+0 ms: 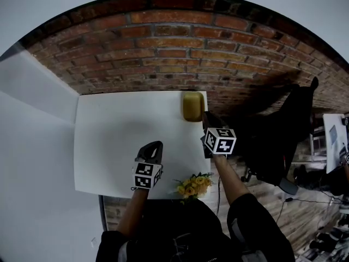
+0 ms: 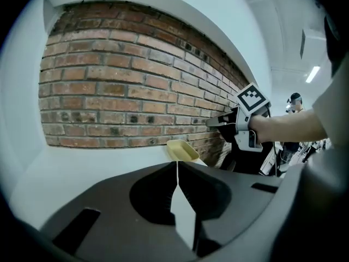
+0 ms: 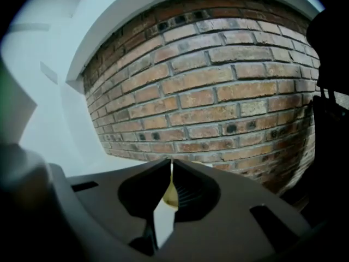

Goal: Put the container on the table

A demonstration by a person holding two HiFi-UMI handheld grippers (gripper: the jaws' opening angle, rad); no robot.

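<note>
The shallow yellow plastic container (image 1: 192,106) rests on the white worktop (image 1: 109,141), its long axis seemingly running towards the brick wall (image 1: 180,42) beyond it; the right gripper (image 1: 206,116) hangs just short of the container, slightly to its right, fingers (image 3: 188,173) together on nothing; the left gripper (image 1: 155,146), fingers likewise closed, hangs farther back.

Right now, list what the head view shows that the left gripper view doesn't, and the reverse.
Only the head view: yellow flowers at the near edge of the white table, and the left gripper from above. Only the left gripper view: a ceiling light, and that gripper's fingers closed together. Both: the yellow container on the table by the brick wall, with the right gripper near it.
</note>
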